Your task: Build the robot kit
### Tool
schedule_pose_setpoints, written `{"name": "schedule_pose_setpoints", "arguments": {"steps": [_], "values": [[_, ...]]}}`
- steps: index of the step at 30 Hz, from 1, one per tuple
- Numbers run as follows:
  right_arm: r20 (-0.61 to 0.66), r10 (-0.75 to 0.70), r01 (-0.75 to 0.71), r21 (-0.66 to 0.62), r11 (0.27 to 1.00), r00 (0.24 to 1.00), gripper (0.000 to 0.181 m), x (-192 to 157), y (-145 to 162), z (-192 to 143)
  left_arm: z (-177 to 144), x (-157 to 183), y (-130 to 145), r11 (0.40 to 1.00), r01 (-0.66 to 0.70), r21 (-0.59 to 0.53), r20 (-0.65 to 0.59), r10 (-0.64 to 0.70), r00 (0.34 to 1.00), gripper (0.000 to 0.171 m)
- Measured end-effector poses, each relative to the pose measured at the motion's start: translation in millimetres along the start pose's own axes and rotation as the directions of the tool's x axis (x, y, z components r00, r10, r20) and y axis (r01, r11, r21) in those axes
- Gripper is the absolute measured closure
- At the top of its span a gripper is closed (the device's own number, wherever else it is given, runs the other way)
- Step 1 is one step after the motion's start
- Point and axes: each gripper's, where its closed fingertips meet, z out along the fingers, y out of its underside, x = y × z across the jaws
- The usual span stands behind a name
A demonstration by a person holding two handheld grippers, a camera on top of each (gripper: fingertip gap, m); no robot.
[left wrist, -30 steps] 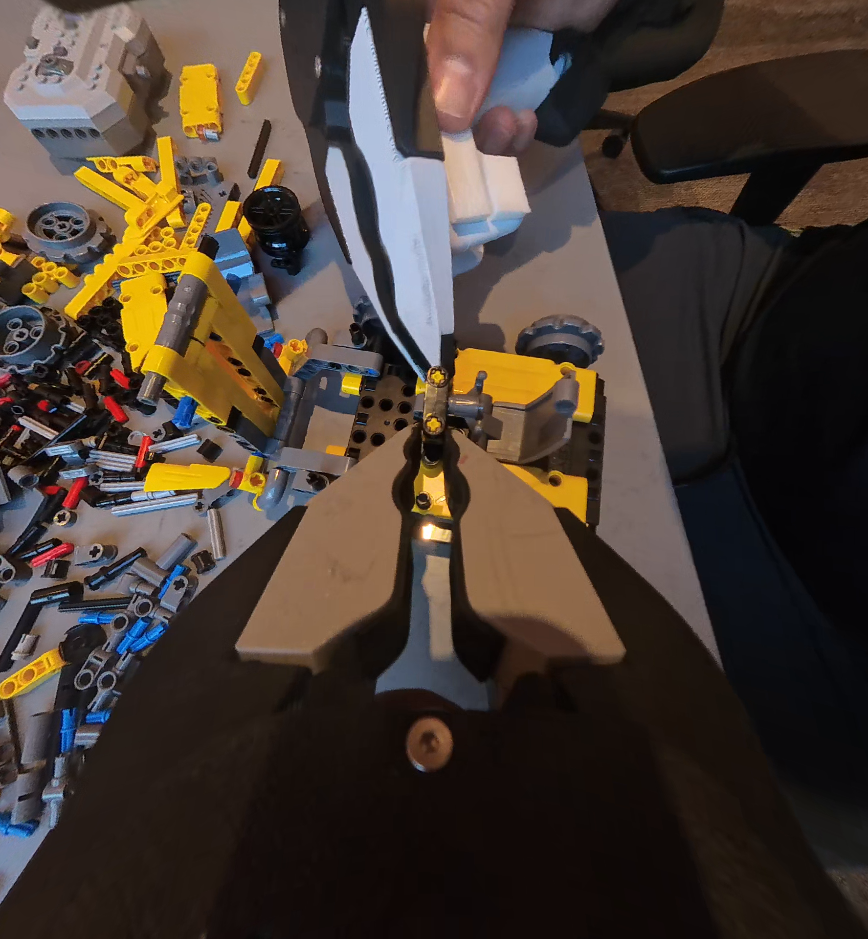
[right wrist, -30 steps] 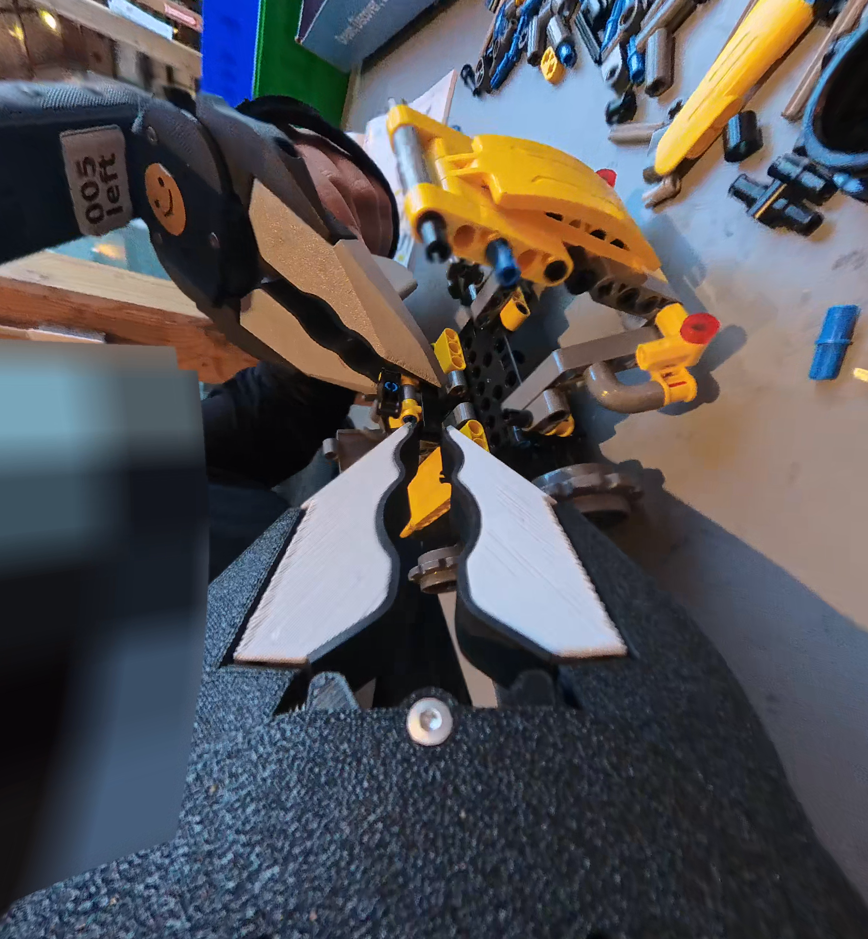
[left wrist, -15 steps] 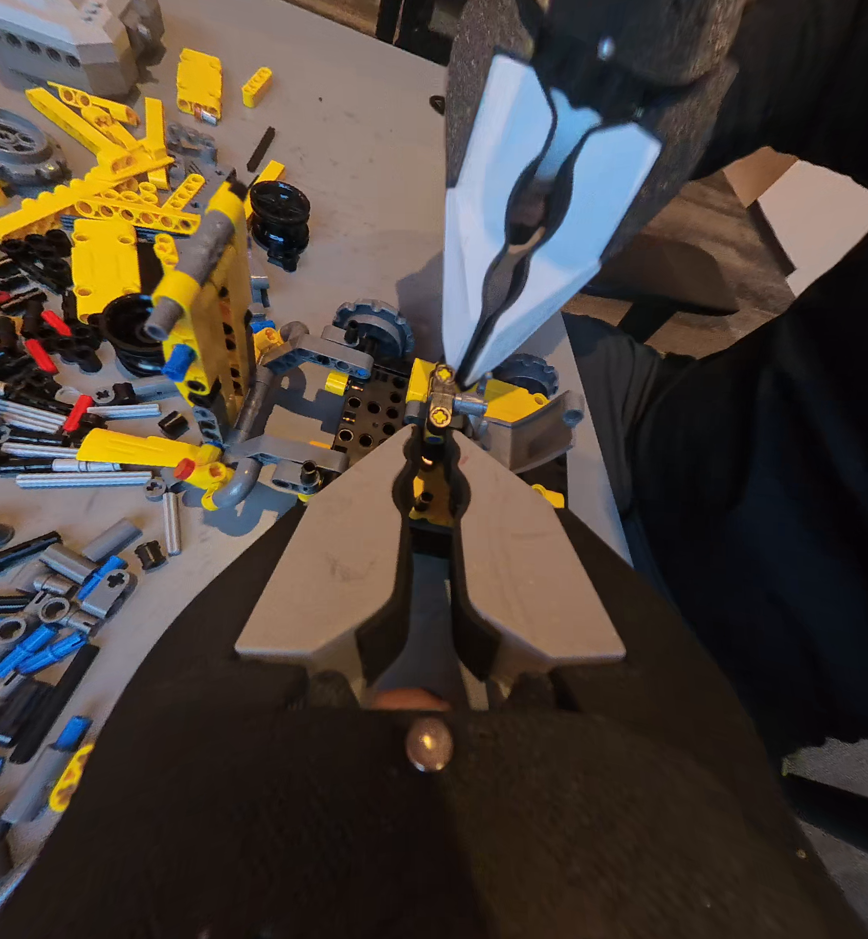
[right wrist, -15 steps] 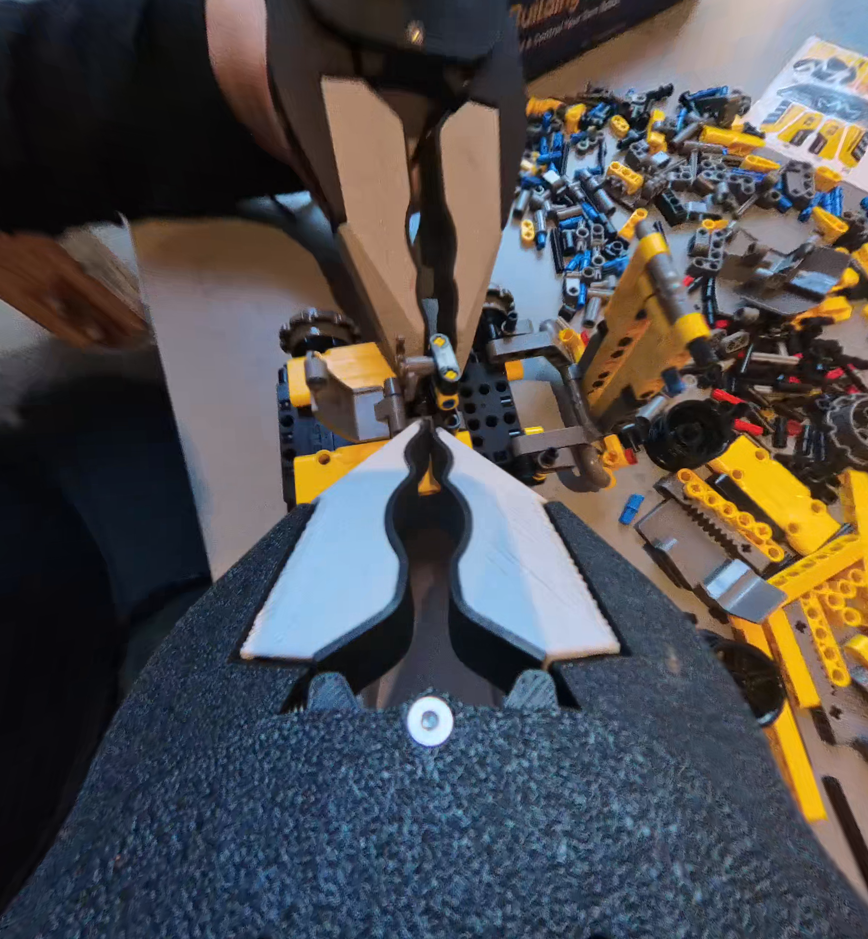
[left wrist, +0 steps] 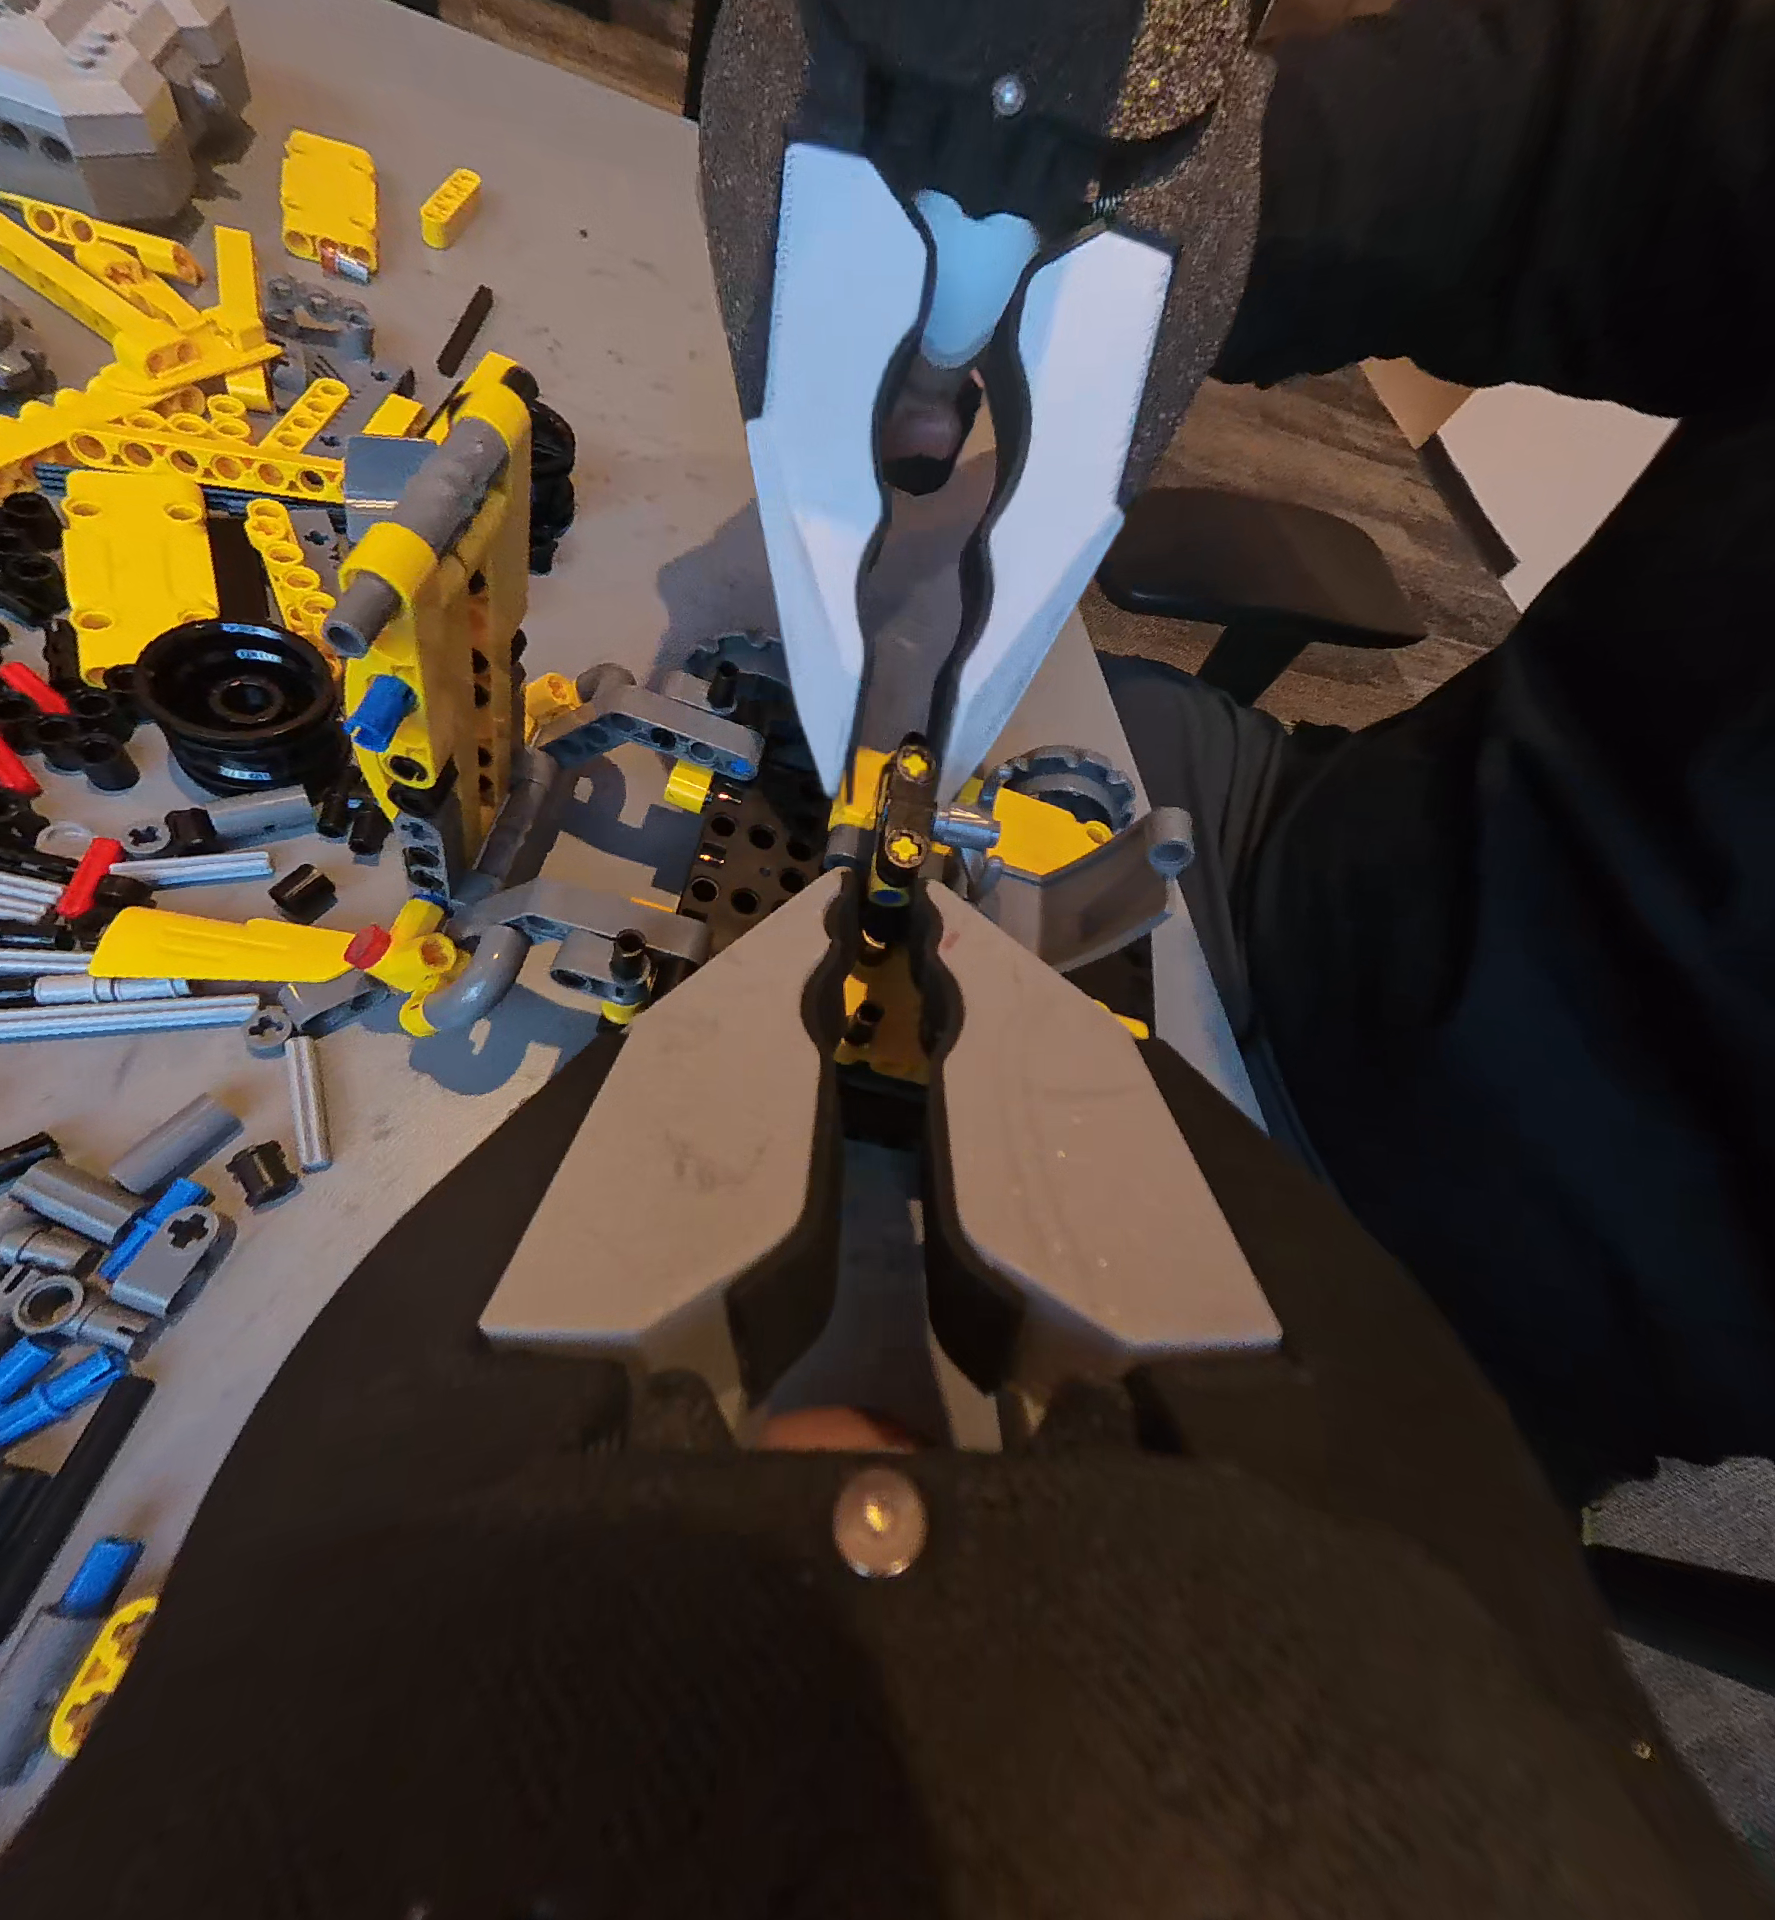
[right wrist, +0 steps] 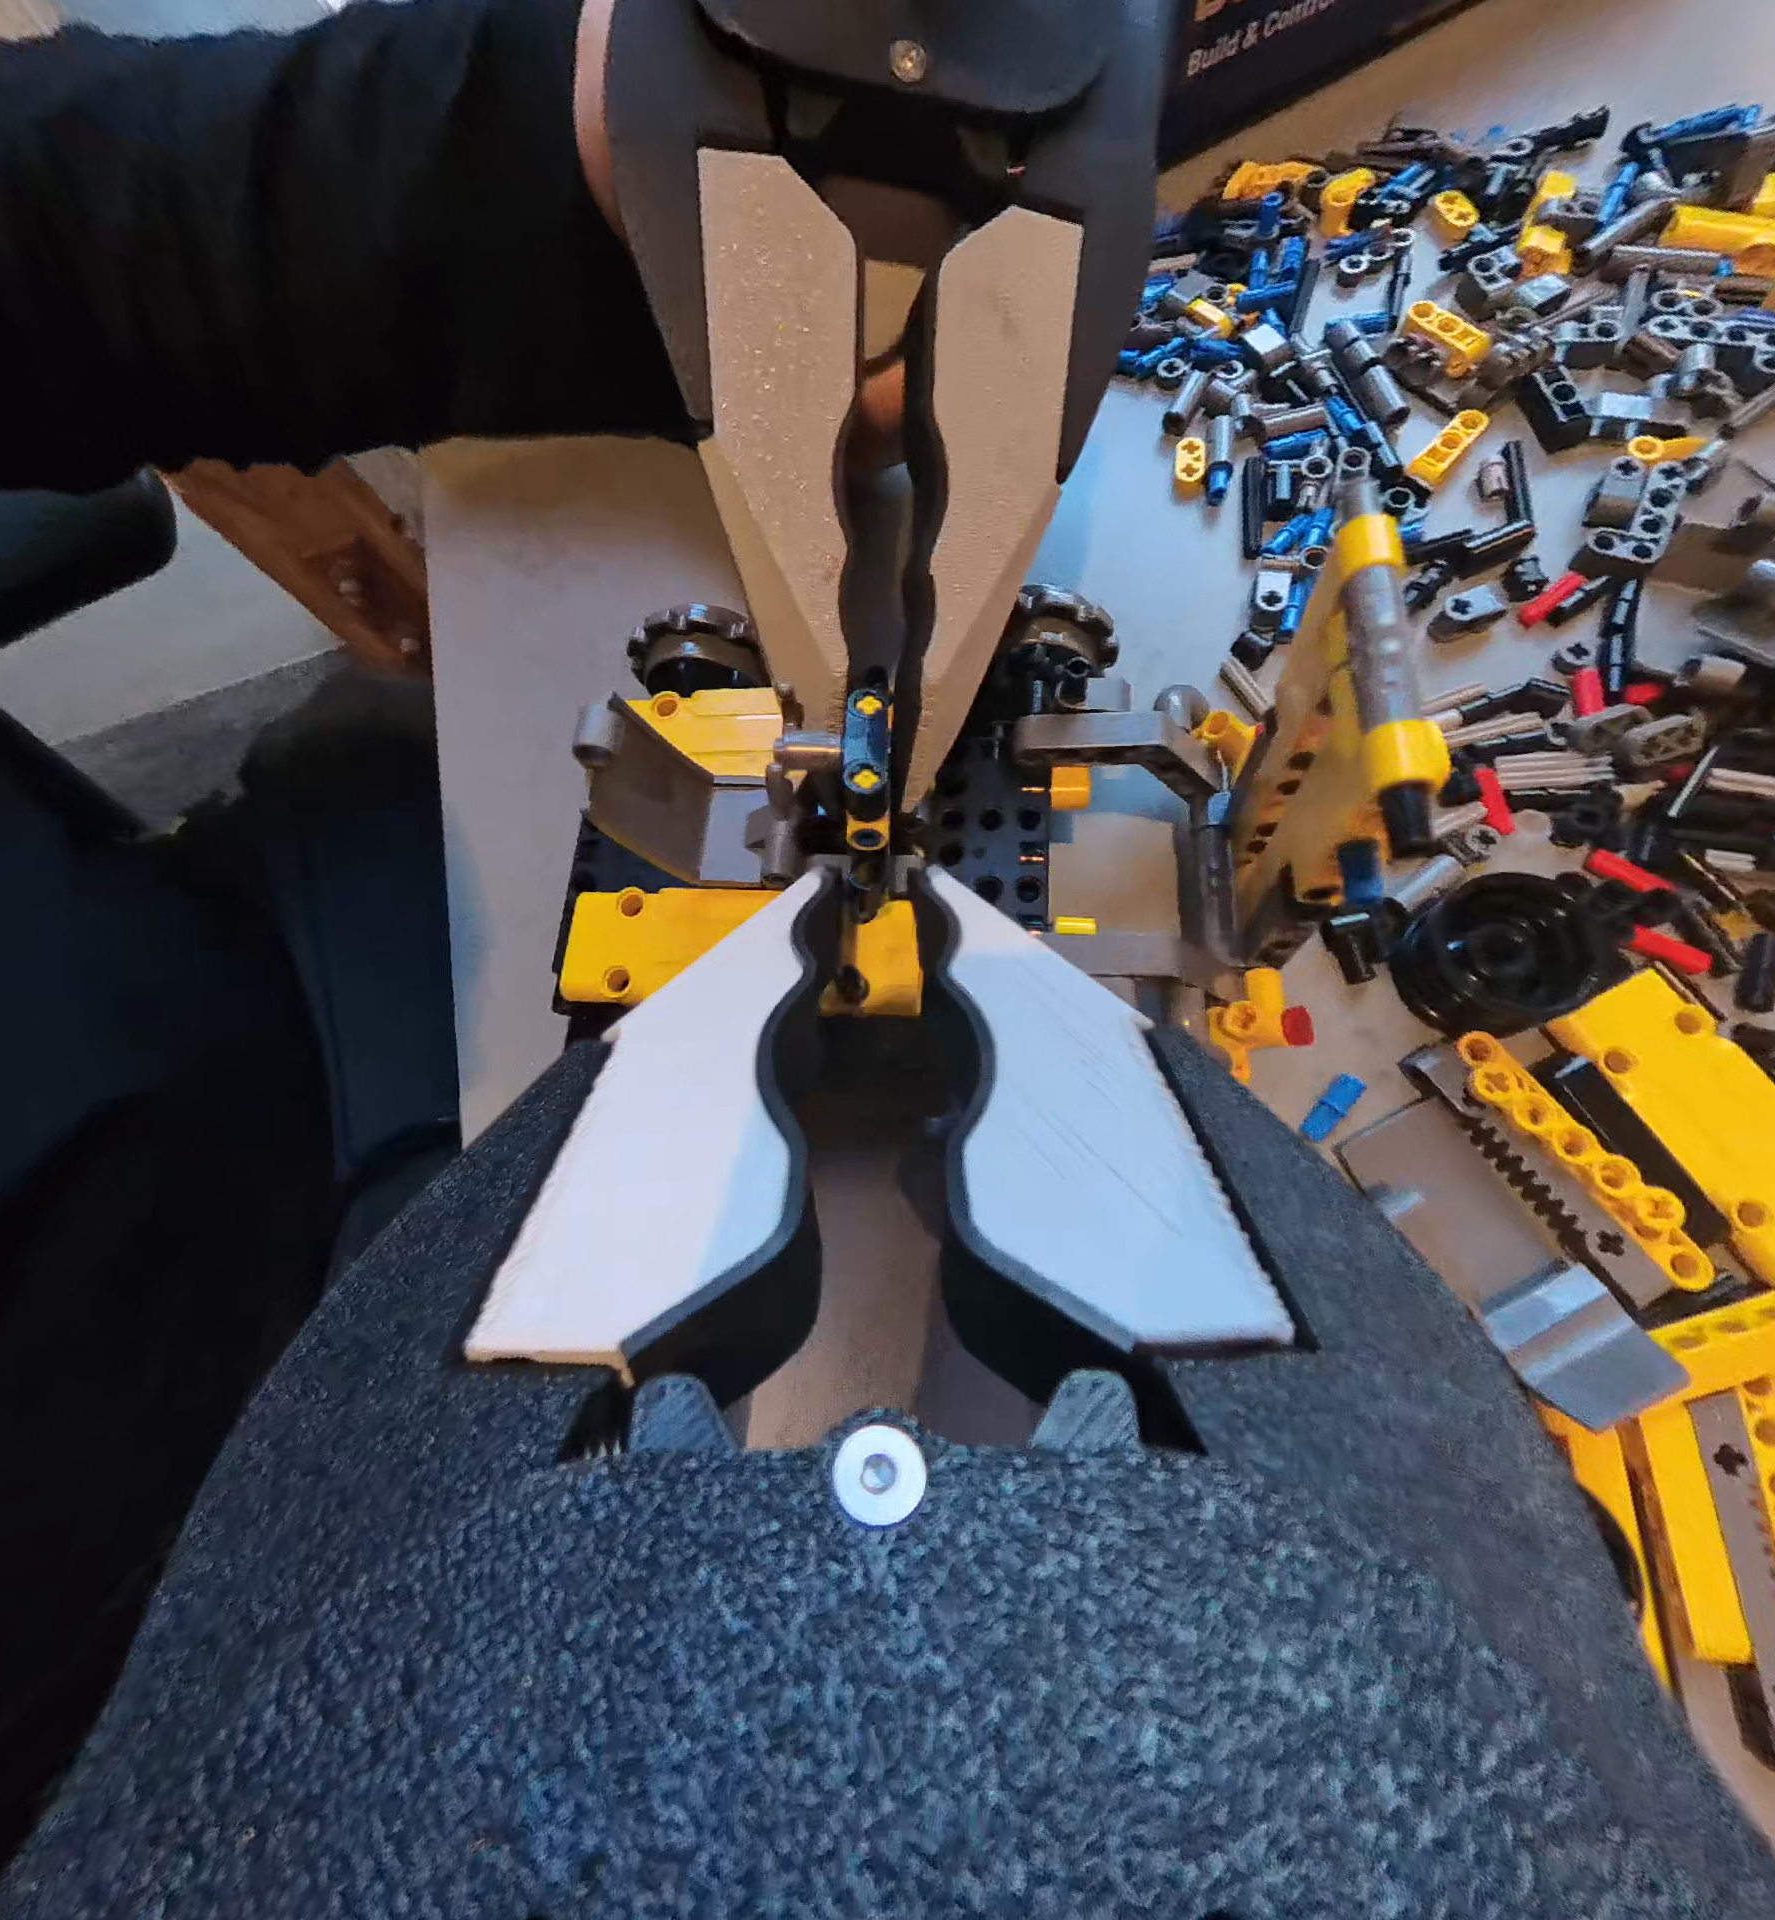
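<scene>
On grey table (left wrist: 602,260) | loose building pieces (right wrist: 1485,364) | carpet floor (left wrist: 1330,457)

This looks like a home or office hobby desk given over to model building. A plain grey tabletop (left wrist: 602,270) is strewn with loose yellow, black, grey and blue plastic construction-toy beams and pins (right wrist: 1402,343), and a half-built yellow and black toy vehicle (right wrist: 717,821) stands near its edge. A dark printed cardboard box (right wrist: 1278,42) lies at the far side. Beyond the edge are the black padded armrest of a swivel chair (left wrist: 1267,571), grey carpet (left wrist: 1330,416) and a wooden furniture frame (right wrist: 311,551).
</scene>
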Motion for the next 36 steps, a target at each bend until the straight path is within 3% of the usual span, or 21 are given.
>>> {"name": "schedule_pose_setpoints", "arguments": {"steps": [6, 10, 14, 20, 24, 26, 30, 36], "values": [[-0.089, -0.198, 0.19, -0.093, 0.977, 0.976, 0.173, 2, 4, 0, 0, -2, -1, 1.0, 0.016, 0.011, 0.005, -0.016, 1.0, 0.166], [-0.116, -0.257, 0.234, -0.182, 0.955, 0.959, 0.176, 3, 5, 0, -1, -2, -1, 1.0, 0.012, 0.009, 0.013, -0.013, 1.0, 0.166], [-0.253, -0.535, 0.445, -0.337, 0.83, 0.806, 0.178, 11, 0, 1, -6, -7, 0, 1.0, 0.023, 0.013, 0.026, -0.023, 0.999, 0.166], [-0.17, -0.277, 0.241, -0.203, 0.949, 0.946, 0.175, 8, 1, -1, -6, -6, 0, 1.0, -0.004, 0.01, 0.036, 0.004, 0.999, 0.166], [-0.159, -0.205, 0.188, -0.116, 0.975, 0.966, 0.168, 11, -9, -13, -6, -6, 1, 1.0, -0.025, 0.003, 0.052, 0.025, 0.998, 0.166], [-0.159, -0.155, 0.138, -0.111, 0.984, 0.975, 0.181, 17, -8, -18, -6, -6, 1, 1.0, -0.027, 0.0, 0.051, 0.027, 0.998, 0.166], [-0.085, -0.04, 0.036, -0.057, 0.998, 0.996, 0.181, 13, -12, -17, -6, -6, 1, 0.999, -0.04, -0.006, 0.057, 0.04, 0.998, 0.166], [-0.097, -0.051, 0.047, -0.043, 0.998, 0.994, 0.181, 12, -15, -12, -6, -6, 1, 0.999, -0.044, -0.005, 0.054, 0.044, 0.998, 0.166]]}}
